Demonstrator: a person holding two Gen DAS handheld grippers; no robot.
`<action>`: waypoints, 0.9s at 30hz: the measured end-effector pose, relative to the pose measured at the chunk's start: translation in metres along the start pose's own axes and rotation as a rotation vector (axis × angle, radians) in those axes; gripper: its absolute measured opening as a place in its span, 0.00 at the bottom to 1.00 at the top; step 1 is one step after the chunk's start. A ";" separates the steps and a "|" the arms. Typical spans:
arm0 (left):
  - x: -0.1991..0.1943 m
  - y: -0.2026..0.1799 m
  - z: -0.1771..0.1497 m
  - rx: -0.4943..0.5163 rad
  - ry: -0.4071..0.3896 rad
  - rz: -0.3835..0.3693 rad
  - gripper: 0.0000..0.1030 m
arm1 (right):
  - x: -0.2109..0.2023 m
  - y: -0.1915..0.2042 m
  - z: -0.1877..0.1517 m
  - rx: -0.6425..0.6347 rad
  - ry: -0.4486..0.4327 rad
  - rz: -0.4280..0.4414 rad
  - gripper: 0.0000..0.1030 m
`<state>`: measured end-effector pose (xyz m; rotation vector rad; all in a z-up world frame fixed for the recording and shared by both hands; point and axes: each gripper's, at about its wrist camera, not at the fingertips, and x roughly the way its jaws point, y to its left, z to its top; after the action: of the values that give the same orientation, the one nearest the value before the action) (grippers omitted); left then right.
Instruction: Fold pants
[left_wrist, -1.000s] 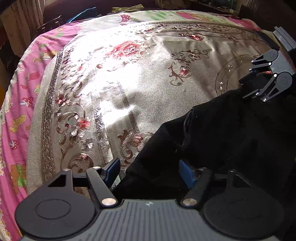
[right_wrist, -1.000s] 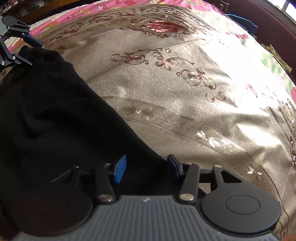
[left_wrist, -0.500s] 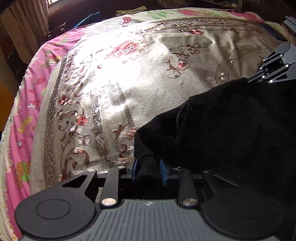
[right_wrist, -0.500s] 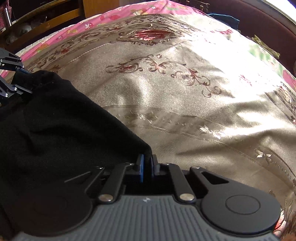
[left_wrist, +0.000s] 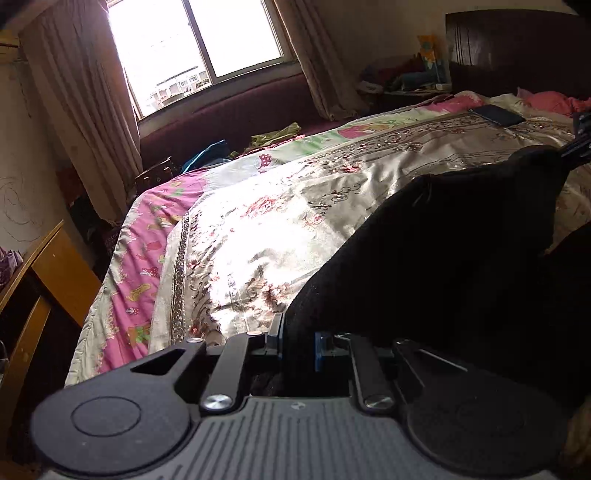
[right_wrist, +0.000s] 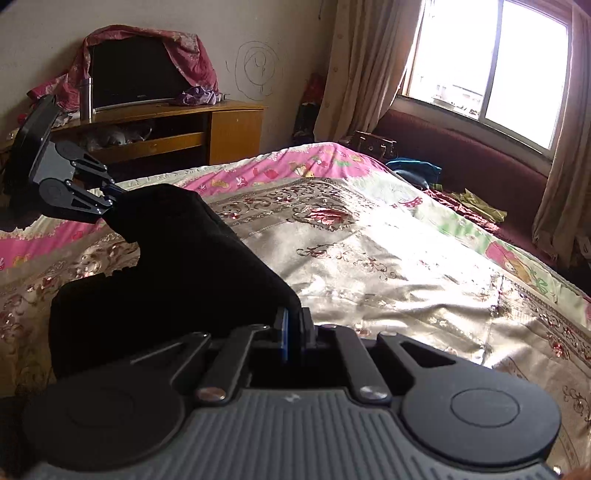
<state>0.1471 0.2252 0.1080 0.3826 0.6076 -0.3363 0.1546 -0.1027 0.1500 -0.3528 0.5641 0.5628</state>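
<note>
Pants (left_wrist: 461, 266) stretched between left claw (left_wrist: 298, 345), right claw (right_wrist: 294, 334)

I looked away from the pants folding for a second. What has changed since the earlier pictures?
Both claws, open over the black pants before, closed on one edge: the left claw and the right claw each pinch a corner. They have lifted that edge up off the bedspread, stretched between them. The bedspread stayed put.

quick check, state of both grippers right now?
Left gripper: closed, its fingers pinching an edge of the black pants.
Right gripper: closed, its fingers pinching another edge of the same pants, lifted off the bedspread.
</note>
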 end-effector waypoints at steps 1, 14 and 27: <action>-0.006 -0.006 -0.014 -0.005 0.016 0.002 0.29 | -0.010 0.019 -0.015 0.010 0.018 0.005 0.05; -0.019 -0.051 -0.114 -0.023 0.057 0.100 0.33 | 0.027 0.152 -0.128 -0.075 0.257 -0.015 0.03; -0.023 -0.075 -0.136 0.241 -0.026 0.193 0.74 | 0.096 0.225 -0.079 -0.230 0.113 0.119 0.39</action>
<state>0.0331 0.2238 0.0007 0.6624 0.5014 -0.2293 0.0576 0.0779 -0.0052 -0.5744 0.6337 0.7283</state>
